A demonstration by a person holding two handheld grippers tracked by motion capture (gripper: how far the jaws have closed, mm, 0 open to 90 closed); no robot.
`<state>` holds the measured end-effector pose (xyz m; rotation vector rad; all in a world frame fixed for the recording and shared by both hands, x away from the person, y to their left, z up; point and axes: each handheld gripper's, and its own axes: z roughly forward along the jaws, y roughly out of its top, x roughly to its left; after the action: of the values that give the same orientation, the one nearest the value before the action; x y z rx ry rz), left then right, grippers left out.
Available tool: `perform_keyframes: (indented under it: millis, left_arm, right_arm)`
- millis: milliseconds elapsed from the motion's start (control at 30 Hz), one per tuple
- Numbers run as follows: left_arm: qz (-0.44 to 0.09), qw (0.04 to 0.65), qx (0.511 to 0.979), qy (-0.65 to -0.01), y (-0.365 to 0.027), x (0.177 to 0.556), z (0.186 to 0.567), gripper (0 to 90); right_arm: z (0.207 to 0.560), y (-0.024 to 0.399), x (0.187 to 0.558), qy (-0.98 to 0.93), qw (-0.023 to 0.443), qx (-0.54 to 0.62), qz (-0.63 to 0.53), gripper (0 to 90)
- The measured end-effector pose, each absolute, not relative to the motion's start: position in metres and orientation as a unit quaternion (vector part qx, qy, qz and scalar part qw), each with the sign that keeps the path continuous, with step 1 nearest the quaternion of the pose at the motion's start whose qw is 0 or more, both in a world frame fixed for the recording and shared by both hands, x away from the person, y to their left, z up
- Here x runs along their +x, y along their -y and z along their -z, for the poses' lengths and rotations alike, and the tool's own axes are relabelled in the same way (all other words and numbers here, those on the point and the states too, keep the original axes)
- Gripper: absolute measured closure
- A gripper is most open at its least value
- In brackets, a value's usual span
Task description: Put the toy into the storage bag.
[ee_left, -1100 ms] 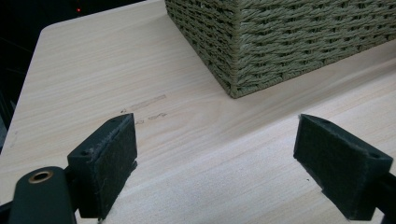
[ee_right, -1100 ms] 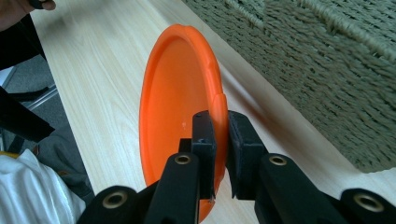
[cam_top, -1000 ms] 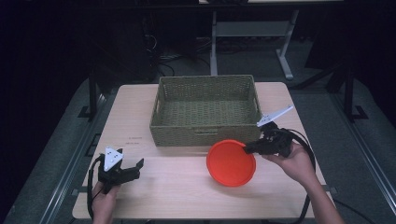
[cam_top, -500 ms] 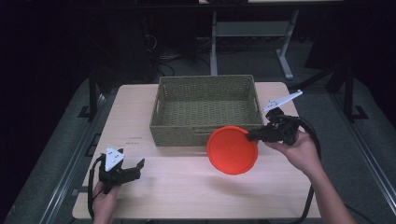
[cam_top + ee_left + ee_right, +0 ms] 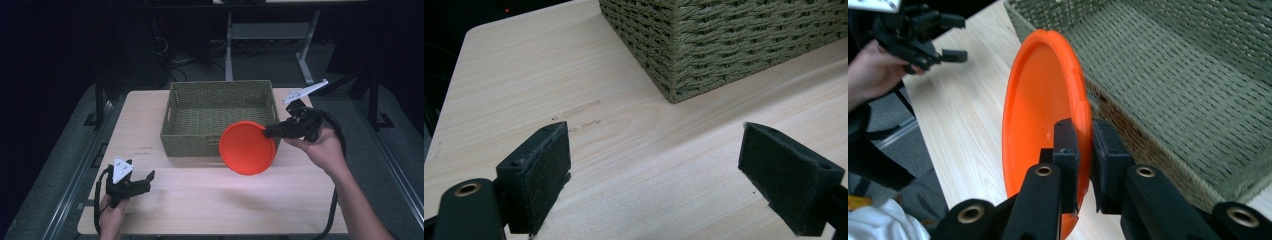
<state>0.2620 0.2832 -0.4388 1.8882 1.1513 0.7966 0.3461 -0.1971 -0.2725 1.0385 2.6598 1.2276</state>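
An orange plate (image 5: 247,147) hangs tilted in the air in front of the woven basket (image 5: 220,100), near its front right corner. My right gripper (image 5: 266,132) is shut on the plate's right rim. In the right gripper view the two jaws pinch the orange plate (image 5: 1040,110) at its edge, with the basket (image 5: 1188,75) just to the right of it. My left gripper (image 5: 144,181) rests low at the table's front left, open with nothing between its pads (image 5: 536,172). Ahead of it stands a corner of the basket (image 5: 724,40).
The light wooden table (image 5: 210,200) carries the basket at its back middle. Dark floor, table legs and cables lie beyond the far edge. The right gripper view takes in the other hand with its gripper (image 5: 923,35) at the upper left.
My right gripper has lifted the orange plate off the table and carried it up and back toward the basket's front right corner. The left gripper has stayed in place.
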Motion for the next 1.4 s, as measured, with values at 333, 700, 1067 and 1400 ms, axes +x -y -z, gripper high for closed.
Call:
perform_keyframes:
  millis: [333,700,1067,1400]
  left_arm:
    - [-0.313,0.385,0.741,-0.452,-0.283,0.262,0.439,12.8]
    - [-0.311,0.382,0.745,-0.451,-0.284,0.263,0.439,12.8]
    - [-0.312,0.386,0.740,-0.453,-0.286,0.263,0.439,12.8]
    - [-0.311,0.388,0.739,-0.454,-0.285,0.263,0.439,12.8]
  right_arm:
    - [0.252,0.199,0.362,-0.848,0.023,0.347,-0.400,82.0]
    - [0.230,0.197,0.384,-0.836,0.032,0.363,-0.411,82.0]
    - [0.221,0.193,0.409,-0.826,0.039,0.381,-0.414,82.0]
    - [0.231,0.193,0.433,-0.811,0.034,0.410,-0.415,82.0]
